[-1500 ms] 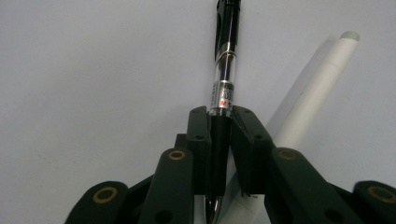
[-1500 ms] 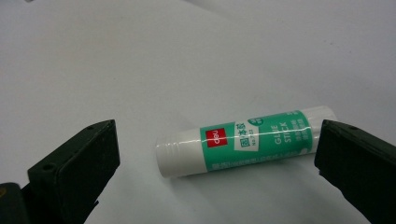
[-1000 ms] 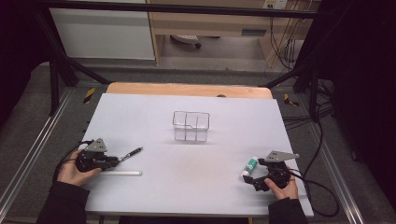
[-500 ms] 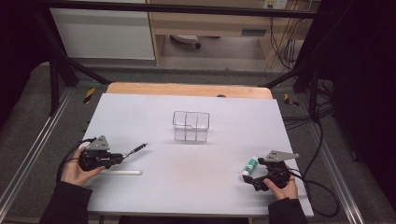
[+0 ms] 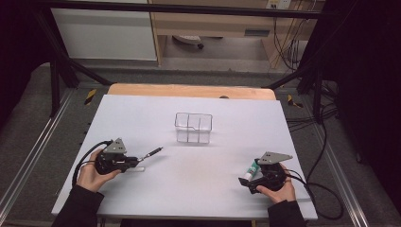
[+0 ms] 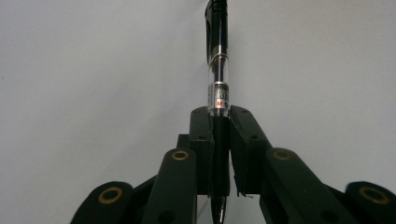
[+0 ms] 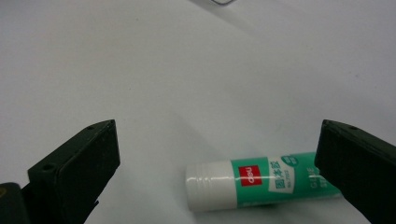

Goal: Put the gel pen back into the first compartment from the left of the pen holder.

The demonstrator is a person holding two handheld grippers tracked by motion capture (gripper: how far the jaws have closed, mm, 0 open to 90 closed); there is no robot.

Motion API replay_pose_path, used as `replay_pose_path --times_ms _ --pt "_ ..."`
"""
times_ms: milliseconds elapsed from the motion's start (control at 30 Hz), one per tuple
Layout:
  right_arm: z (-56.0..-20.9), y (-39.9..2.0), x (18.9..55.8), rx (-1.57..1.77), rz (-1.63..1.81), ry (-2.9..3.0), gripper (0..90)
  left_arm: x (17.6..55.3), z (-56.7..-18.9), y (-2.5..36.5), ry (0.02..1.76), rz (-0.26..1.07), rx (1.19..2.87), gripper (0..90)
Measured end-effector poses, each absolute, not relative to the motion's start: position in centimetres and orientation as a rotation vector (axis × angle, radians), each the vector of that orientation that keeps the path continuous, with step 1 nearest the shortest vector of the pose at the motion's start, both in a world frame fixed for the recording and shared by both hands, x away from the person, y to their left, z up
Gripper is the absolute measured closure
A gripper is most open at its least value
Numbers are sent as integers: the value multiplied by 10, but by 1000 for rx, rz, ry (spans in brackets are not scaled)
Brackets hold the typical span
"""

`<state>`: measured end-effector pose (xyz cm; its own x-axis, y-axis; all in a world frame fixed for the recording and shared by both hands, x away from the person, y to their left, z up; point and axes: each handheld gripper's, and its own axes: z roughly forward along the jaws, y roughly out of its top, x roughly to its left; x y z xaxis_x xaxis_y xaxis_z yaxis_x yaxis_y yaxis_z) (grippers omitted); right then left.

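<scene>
Left gripper [image 5: 137,163] clamped on black pen [image 6: 217,56], pen tip pointing 2 o'clock toward clear organizer [image 5: 193,127]. Right gripper [image 7: 219,163] jaws wide apart, glue stick [image 7: 261,184] lying flat between them at table's 4 o'clock.

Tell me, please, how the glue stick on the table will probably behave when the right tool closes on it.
The glue stick lies on its side and is round, so it may roll on the smooth white table if nudged. Its plastic body looks stiff and probably light, so it should not bend. The glossy label may be slippery between the right tool's open jaws.
</scene>
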<state>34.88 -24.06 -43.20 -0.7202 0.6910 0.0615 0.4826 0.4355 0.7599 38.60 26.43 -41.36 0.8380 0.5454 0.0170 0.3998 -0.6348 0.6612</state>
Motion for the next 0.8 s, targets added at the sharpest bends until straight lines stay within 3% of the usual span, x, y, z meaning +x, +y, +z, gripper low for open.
replay_pose_path --times_ms 800 --pt "-426 -191 349 805 1069 2506 6 380 -404 233 579 260 2371 788"
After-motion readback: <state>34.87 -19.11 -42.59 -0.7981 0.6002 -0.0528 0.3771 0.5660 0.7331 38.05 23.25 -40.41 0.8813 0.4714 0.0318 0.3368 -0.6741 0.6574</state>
